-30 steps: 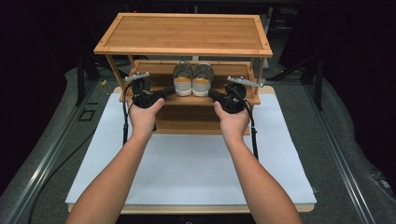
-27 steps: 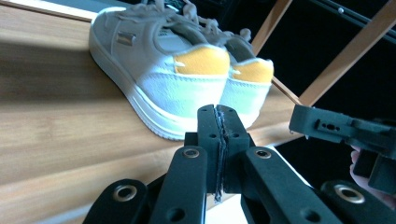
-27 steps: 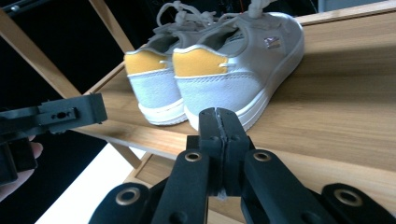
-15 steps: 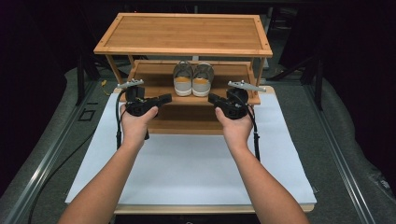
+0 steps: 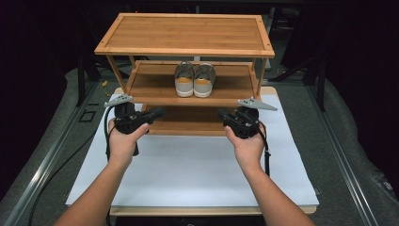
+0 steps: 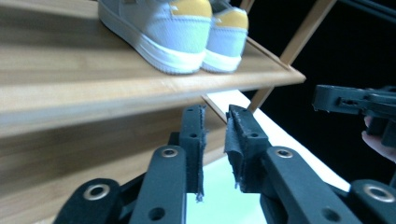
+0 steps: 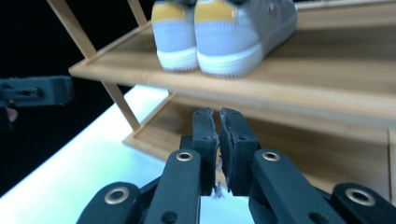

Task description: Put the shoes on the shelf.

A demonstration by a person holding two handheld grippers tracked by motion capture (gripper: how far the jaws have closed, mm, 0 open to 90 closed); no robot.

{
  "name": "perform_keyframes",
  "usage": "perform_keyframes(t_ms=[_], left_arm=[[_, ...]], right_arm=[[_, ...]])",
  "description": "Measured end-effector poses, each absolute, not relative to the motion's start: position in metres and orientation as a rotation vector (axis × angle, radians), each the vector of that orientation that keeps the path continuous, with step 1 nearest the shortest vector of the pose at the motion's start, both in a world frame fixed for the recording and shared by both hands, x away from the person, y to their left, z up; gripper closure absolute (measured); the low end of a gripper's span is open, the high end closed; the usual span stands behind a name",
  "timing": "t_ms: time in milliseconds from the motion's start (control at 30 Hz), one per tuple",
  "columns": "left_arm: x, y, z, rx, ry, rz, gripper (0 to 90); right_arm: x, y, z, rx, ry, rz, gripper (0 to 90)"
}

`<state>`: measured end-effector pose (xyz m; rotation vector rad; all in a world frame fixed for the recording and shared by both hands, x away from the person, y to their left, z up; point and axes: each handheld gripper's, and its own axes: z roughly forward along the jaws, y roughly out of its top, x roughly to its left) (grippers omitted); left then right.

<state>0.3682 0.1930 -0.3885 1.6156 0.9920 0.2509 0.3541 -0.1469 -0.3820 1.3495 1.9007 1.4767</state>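
Both grippers have been drawn back from the rack [image 5: 188, 33] toward the person and spread apart since the earlier frames. Left gripper [image 5: 157, 113] is held at 8 o'clock from the pair of shoes [image 5: 194, 80], its jaws just opened a narrow gap, nothing between them. Right gripper [image 5: 221, 114], at 5 o'clock, has jaws parted by a sliver, empty. The shoes are seen on the middle shelf [image 5: 155, 89], heels outward.
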Motion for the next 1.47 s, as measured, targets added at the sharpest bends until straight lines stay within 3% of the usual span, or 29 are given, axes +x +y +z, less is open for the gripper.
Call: perform_keyframes(t_ms=[567,967,1267,1467], left_arm=[[0.33,0.216,-0.46,1.696,1.007,0.273,50.7],[0.315,0.225,-0.51,1.781,0.998,0.298,43.4],[0.313,0.221,-0.531,1.824,1.045,0.298,42.2],[0.316,0.215,-0.539,1.875,1.073,0.267,40.8]], right_arm=[[0.298,-0.172,-0.456,1.391,1.968,1.366,61.7],[0.286,-0.175,-0.51,1.39,1.988,1.371,49.6],[0.285,-0.165,-0.527,1.324,2.046,1.272,44.5],[0.289,-0.164,-0.535,1.36,2.086,1.197,33.6]])
